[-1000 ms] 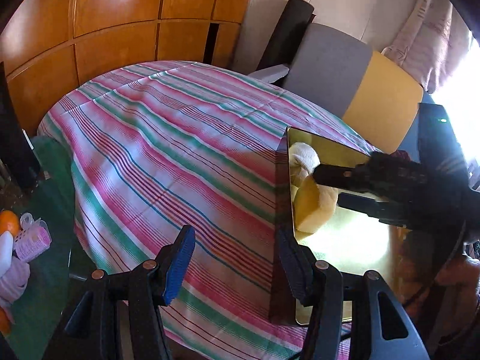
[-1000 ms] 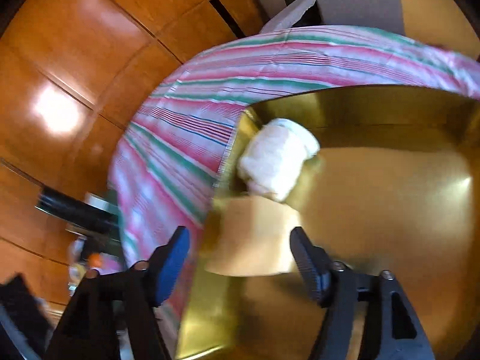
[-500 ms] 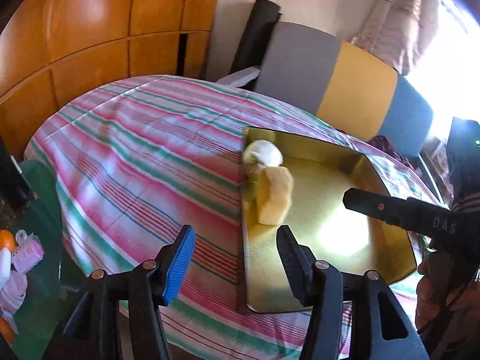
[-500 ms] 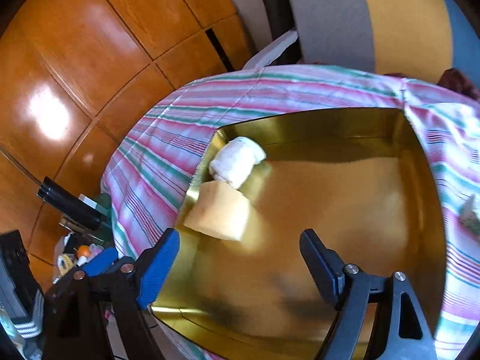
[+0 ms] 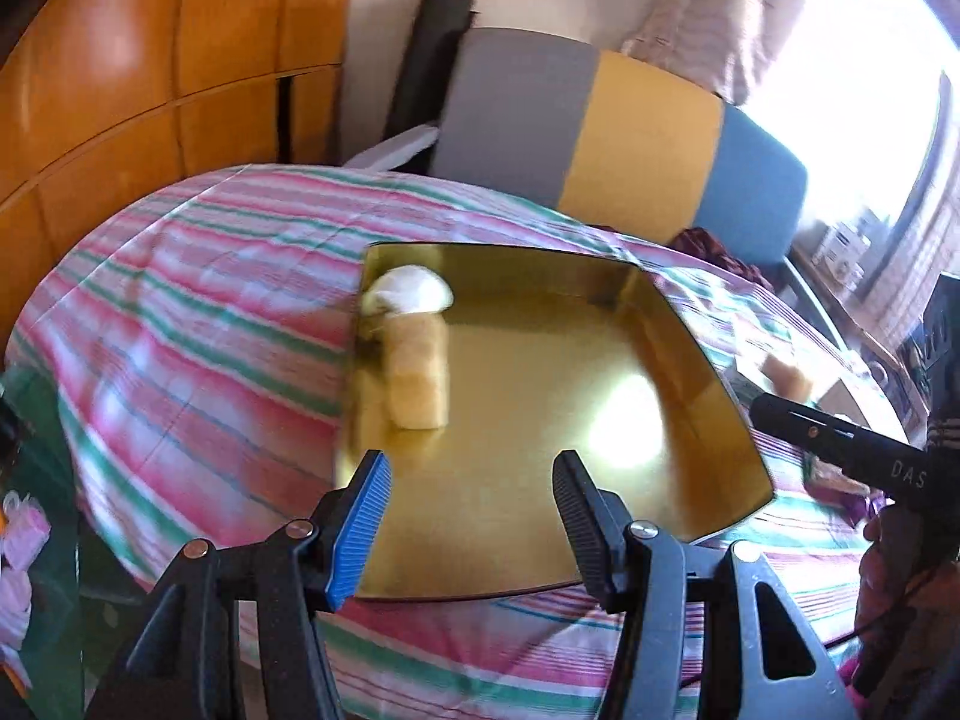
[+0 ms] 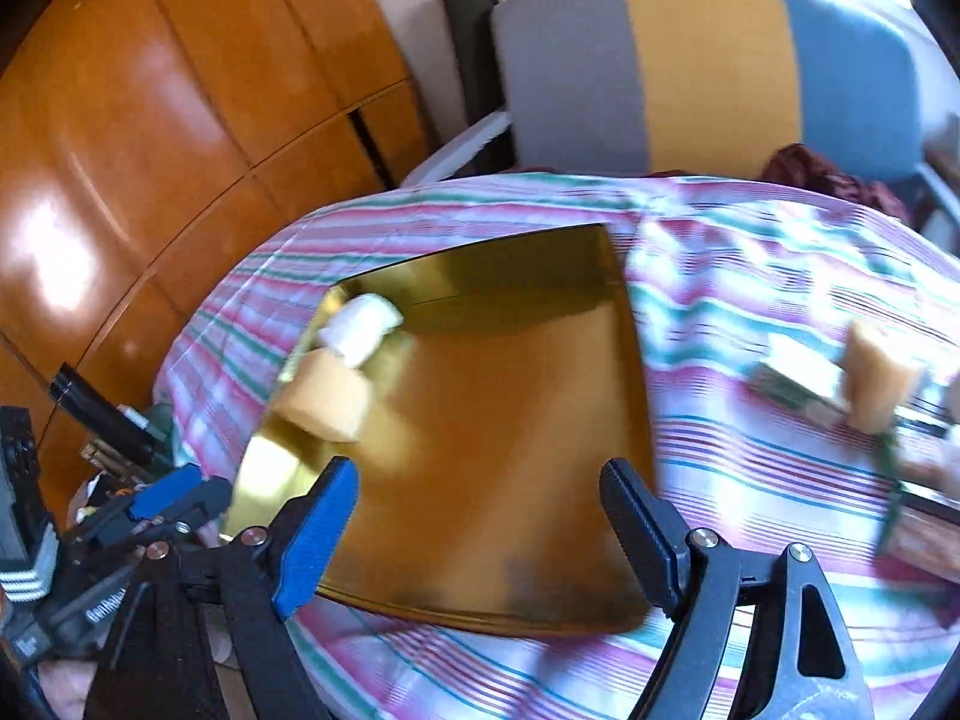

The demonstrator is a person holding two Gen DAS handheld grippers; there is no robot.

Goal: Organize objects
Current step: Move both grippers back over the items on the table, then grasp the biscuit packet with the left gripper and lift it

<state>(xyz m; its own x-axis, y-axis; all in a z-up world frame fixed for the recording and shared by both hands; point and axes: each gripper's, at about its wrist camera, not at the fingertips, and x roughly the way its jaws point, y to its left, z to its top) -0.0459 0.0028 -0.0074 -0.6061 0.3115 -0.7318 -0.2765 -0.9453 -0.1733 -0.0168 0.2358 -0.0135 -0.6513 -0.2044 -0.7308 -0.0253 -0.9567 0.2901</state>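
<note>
A shiny gold tray lies on the striped tablecloth. In its far left corner sit a white roll and a yellow sponge block, side by side. My left gripper is open and empty over the tray's near edge. My right gripper is open and empty above the tray's near part. Another yellow sponge stands on the table to the right, beside a green-edged flat object.
The striped tablecloth covers a round table. A grey, yellow and blue headboard-like panel stands behind it. Wooden cabinets line the left. Clutter lies on the floor at left. The right gripper's body shows at right.
Both grippers pulled back and swung right. The right gripper has left the yellow sponge in the tray and now sees the table's right side.
</note>
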